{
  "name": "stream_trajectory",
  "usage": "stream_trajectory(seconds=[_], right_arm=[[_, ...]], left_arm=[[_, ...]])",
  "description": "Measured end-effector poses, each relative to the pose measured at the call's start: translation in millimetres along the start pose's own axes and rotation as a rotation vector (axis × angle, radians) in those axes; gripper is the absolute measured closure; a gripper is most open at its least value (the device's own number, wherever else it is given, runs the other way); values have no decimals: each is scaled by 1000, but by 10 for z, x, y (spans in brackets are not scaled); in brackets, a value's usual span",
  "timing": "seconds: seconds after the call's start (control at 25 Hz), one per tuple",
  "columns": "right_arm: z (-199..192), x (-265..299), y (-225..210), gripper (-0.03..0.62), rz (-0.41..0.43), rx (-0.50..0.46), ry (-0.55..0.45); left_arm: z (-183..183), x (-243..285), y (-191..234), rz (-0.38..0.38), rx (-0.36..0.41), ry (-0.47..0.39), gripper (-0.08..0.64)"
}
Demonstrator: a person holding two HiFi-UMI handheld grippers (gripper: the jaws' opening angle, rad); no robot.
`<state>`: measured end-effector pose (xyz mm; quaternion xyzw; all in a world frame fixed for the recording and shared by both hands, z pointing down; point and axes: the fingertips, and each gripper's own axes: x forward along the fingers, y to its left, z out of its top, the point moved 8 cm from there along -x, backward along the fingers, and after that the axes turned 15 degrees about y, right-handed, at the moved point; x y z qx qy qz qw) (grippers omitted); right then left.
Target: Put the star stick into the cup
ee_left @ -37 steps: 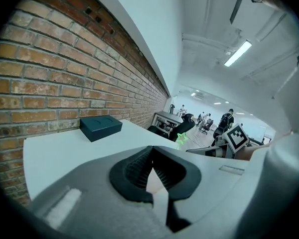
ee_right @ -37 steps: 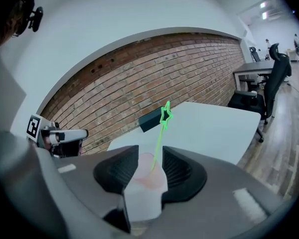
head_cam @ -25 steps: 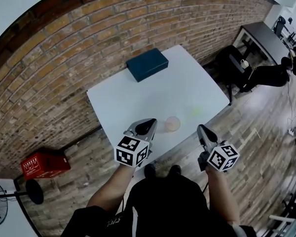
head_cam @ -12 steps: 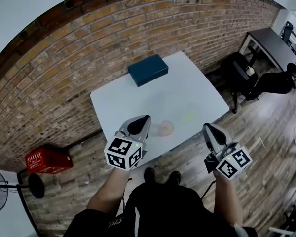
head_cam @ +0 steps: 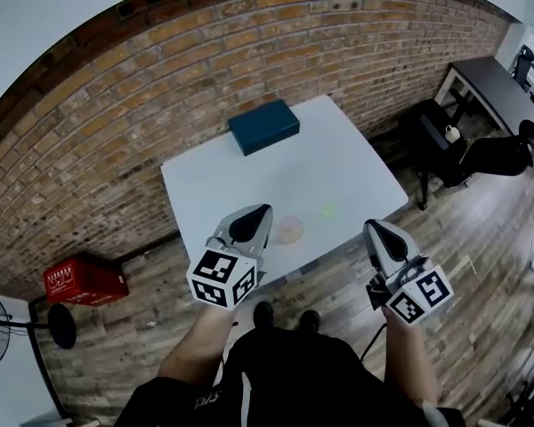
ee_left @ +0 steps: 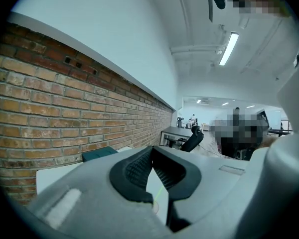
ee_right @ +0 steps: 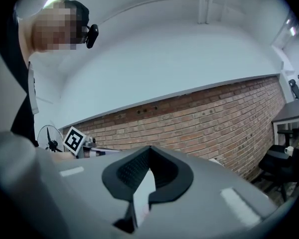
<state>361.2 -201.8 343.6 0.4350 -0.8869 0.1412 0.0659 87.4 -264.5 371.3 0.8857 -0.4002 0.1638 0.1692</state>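
Right gripper (head_cam: 374,227) farther back, shut, empty; left gripper (head_cam: 263,212) likewise; star stick (head_cam: 327,210), axis unclear.

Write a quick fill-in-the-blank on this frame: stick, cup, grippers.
1. In the head view, the star stick lies on the white table, to the ____ of the cup.
2. The crate left of the table is ____ in colour.
3. The left gripper and the right gripper both hold nothing, and their jaws are ____.

Missing words: right; red; shut
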Motion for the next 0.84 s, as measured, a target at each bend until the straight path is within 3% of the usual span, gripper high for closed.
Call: stream_trajectory(seconds=[0.84], right_arm=[[-66, 109, -77, 595, -9, 60, 18]], left_arm=[[-118, 0, 122, 34, -14, 15, 552]])
